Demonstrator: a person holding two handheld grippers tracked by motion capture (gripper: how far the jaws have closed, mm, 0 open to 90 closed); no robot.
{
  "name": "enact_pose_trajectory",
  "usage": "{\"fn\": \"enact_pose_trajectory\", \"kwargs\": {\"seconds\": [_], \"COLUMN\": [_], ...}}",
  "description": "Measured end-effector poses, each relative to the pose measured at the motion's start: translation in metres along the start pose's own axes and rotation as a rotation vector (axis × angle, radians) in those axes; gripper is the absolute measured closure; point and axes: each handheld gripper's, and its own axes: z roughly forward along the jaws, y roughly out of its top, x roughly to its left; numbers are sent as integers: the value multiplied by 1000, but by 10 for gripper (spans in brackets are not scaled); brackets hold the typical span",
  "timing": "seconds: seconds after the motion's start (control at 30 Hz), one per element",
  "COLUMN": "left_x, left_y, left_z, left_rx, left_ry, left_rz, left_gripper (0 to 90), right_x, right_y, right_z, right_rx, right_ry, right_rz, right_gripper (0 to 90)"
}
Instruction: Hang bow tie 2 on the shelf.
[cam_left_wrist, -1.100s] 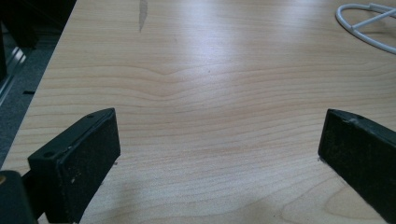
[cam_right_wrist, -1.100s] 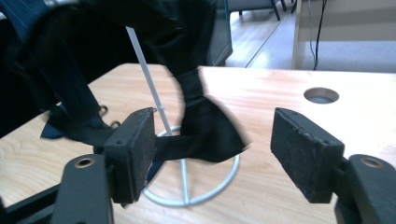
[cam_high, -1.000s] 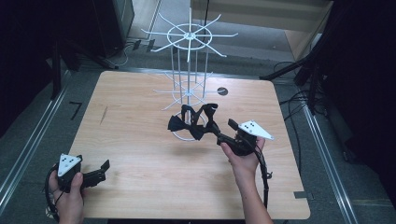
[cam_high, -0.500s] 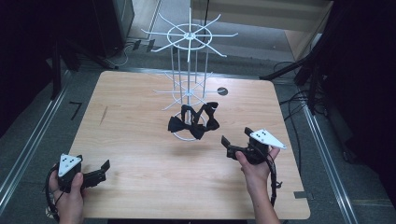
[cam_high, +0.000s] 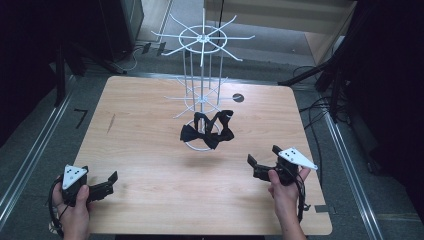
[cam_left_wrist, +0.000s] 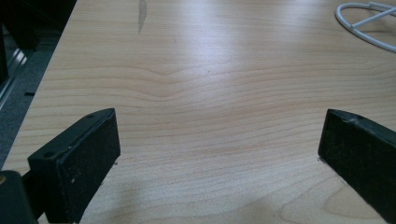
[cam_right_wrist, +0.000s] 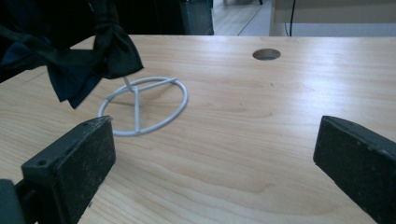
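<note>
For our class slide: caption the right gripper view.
Open right gripper faces the white wire rack holding black bow ties.

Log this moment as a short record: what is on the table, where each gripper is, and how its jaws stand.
surface: wooden table
stand: white wire rack, ring base on the table
hanging item: black bow tie, on the rack's lower tier, above the ring base
left gripper: near left corner, jaws open, holding nothing
right gripper: near right side, jaws open, holding nothing, apart from the bow tie
tabletop hole: round, right of the rack
</note>
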Motion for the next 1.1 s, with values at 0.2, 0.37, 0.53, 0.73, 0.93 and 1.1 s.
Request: {"fn": "enact_pose_trajectory", "kwargs": {"seconds": [0.2, 0.37, 0.53, 0.73, 0.93, 1.1], "left_x": [-1, 0, -1, 0, 0, 0], "left_y": [0, 0, 0, 0, 0, 0], "left_z": [1, 0, 0, 0, 0, 0], "left_rx": [-2, -1, -3, -1, 0, 0], "left_ry": [2, 1, 2, 1, 3, 0], "left_rz": [6, 5, 5, 4, 4, 0], "left_gripper": [0, 0, 0, 0, 0, 0], "right_x": [-9, -16, -24, -34, -46, -55], "right_y": [-8, -11, -14, -21, -29, -35], "right_z": [-9, -16, -24, -34, -46, -56], "right_rx": [11, 12, 9, 6, 12, 18], "right_ry": [-11, -18, -28, -44, -72, -93], "right_rz": [9, 11, 28, 37, 39, 45], "right_gripper": [0, 0, 0, 0, 0, 0]}}
